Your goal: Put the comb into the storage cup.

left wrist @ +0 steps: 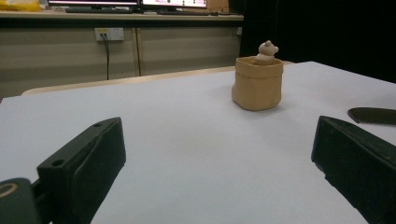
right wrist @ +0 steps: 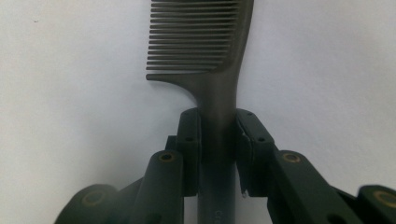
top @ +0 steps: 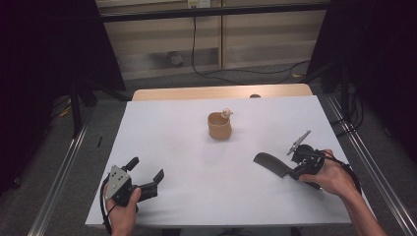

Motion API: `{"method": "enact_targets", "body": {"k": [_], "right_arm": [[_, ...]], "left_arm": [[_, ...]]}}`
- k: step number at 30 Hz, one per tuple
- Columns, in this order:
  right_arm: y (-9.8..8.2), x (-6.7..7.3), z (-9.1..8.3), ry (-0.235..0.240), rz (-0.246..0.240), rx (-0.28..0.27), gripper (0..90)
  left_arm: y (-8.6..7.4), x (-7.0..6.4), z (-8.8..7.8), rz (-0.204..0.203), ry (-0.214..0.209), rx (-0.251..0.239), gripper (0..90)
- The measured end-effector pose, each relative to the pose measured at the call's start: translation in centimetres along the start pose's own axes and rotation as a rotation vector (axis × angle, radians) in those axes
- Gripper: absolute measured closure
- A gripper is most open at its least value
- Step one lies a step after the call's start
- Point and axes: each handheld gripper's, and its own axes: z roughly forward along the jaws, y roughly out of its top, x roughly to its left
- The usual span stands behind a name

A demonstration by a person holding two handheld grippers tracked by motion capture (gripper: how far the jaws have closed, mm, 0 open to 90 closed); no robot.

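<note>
Left gripper [top: 146, 177] jaws apart over white table [top: 187, 147]; right gripper [right wrist: 217, 135] jaws grasping comb [right wrist: 205, 37].

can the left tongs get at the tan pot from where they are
Probably yes: the left tongs stand open and hold nothing, and bare white table lies between them and the tan pot. The comb lies off to the side.

We find only one trace of lettering: faint embossed characters on the handle of the black comb [right wrist: 212, 88], low in the right gripper view, beginning roughly "CR" but too blurred to read further. The monitors [left wrist: 126, 3] at the top edge of the left gripper view show bright bands whose content we cannot make out
</note>
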Motion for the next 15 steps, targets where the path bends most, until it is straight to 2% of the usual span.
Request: {"method": "enact_targets", "body": {"k": [9, 13, 15], "right_arm": [[-0.34, -0.09, -0.15, 0.004, 0.030, -0.026, 73.2], [-0.18, -0.09, -0.22, 0.005, 0.027, -0.018, 73.2], [-0.17, -0.17, -0.32, 0.011, 0.026, -0.034, 73.2]], "left_arm": [[0.02, 0.07, -0.09, 0.000, -0.001, -0.002, 3.0], [0.02, 0.06, -0.09, -0.002, -0.001, -0.005, 3.0], [0.01, 0.09, -0.12, -0.005, 0.000, -0.004, 3.0]]}}
